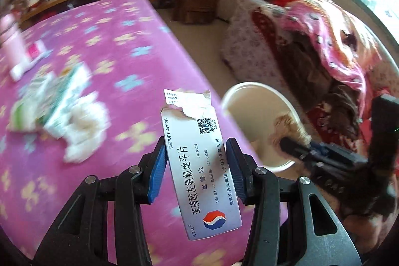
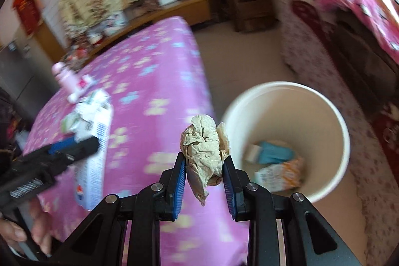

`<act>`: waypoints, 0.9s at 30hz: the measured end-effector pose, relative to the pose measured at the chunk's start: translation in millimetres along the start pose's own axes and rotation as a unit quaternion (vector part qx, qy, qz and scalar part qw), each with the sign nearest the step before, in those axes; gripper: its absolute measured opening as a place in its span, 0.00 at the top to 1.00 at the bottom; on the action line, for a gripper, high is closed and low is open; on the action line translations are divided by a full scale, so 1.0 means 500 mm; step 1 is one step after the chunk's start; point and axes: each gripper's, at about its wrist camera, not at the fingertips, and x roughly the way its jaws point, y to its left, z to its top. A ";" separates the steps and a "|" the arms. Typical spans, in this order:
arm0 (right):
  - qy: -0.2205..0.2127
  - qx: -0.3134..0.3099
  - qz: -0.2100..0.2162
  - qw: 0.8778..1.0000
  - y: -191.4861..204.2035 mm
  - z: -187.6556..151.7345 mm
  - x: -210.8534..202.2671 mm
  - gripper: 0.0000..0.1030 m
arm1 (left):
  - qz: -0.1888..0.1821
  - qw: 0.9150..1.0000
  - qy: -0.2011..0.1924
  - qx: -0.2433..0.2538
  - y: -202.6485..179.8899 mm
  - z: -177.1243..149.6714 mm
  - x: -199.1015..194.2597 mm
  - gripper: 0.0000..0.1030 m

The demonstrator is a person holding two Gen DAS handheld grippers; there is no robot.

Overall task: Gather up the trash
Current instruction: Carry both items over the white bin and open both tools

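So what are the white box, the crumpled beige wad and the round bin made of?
The white box in the left gripper looks like thin glossy printed cardboard; its top flap is torn ragged. The beige wad in the right gripper looks like soft matte tissue paper, finely creased. The bin seems smooth cream plastic, though stiff paperboard is possible.

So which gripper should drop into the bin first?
Right, probably. The right gripper, holding the crumpled tissue, sits beside the white bin. The left gripper, holding the medicine box, is over the table.
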 end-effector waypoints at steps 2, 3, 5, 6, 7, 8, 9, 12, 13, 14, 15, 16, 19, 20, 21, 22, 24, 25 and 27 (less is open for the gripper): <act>0.006 0.018 -0.014 1.000 -0.044 0.006 0.008 0.74 | -0.017 1.000 0.005 0.004 -0.033 0.021 0.030 0.56; 0.012 0.029 -0.022 0.999 -0.071 0.009 0.018 0.74 | -0.022 1.000 0.008 0.006 -0.050 0.031 0.045 0.56; 0.018 0.045 -0.032 0.998 -0.107 0.013 0.031 0.74 | -0.031 0.999 0.012 0.010 -0.079 0.046 0.073 0.56; 0.020 0.050 -0.035 0.998 -0.120 0.014 0.035 0.74 | -0.034 0.999 0.013 0.013 -0.093 0.054 0.086 0.56; 0.022 0.057 -0.039 0.997 -0.135 0.016 0.042 0.74 | -0.039 0.999 0.012 0.015 -0.106 0.061 0.099 0.56; 0.022 0.064 -0.043 0.997 -0.148 0.017 0.045 0.74 | -0.045 0.999 0.013 0.015 -0.116 0.065 0.110 0.55; 0.022 0.070 -0.046 0.996 -0.159 0.018 0.049 0.69 | -0.058 0.998 0.017 0.012 -0.126 0.072 0.125 0.55; 0.025 0.096 -0.059 0.993 -0.190 0.016 0.059 0.47 | -0.086 0.996 0.028 -0.004 -0.140 0.084 0.154 0.51; 0.022 0.101 -0.062 0.993 -0.195 0.014 0.057 0.46 | -0.088 0.996 0.029 -0.005 -0.141 0.084 0.157 0.42; 0.022 0.102 -0.061 0.993 -0.197 0.009 0.054 0.46 | -0.088 0.996 0.026 -0.006 -0.142 0.084 0.159 0.38; 0.024 0.102 -0.056 0.993 -0.199 0.006 0.053 0.46 | -0.084 0.996 0.020 -0.004 -0.142 0.083 0.158 0.34; 0.025 0.103 -0.054 0.993 -0.197 0.006 0.056 0.46 | -0.080 0.997 0.017 -0.001 -0.141 0.081 0.157 0.33; 0.031 0.104 -0.052 0.993 -0.195 -0.002 0.058 0.46 | -0.073 0.997 0.022 -0.001 -0.131 0.075 0.153 0.33; 0.032 0.103 -0.050 0.993 -0.192 -0.003 0.058 0.46 | -0.070 0.997 0.022 -0.002 -0.126 0.073 0.151 0.33; 0.032 0.101 -0.048 0.993 -0.187 -0.004 0.058 0.46 | -0.064 0.998 0.020 -0.002 -0.121 0.069 0.147 0.33; 0.032 0.100 -0.046 0.993 -0.182 -0.005 0.058 0.46 | -0.056 0.998 0.016 -0.001 -0.115 0.066 0.142 0.33; 0.030 0.091 -0.043 0.994 -0.166 -0.006 0.057 0.46 | -0.039 0.999 0.007 0.000 -0.103 0.058 0.129 0.33; 0.029 0.086 -0.042 0.995 -0.155 -0.006 0.056 0.46 | -0.033 0.999 0.004 0.001 -0.097 0.055 0.125 0.33; 0.028 0.076 -0.040 0.996 -0.138 -0.007 0.056 0.46 | -0.018 1.000 -0.002 0.002 -0.083 0.047 0.112 0.33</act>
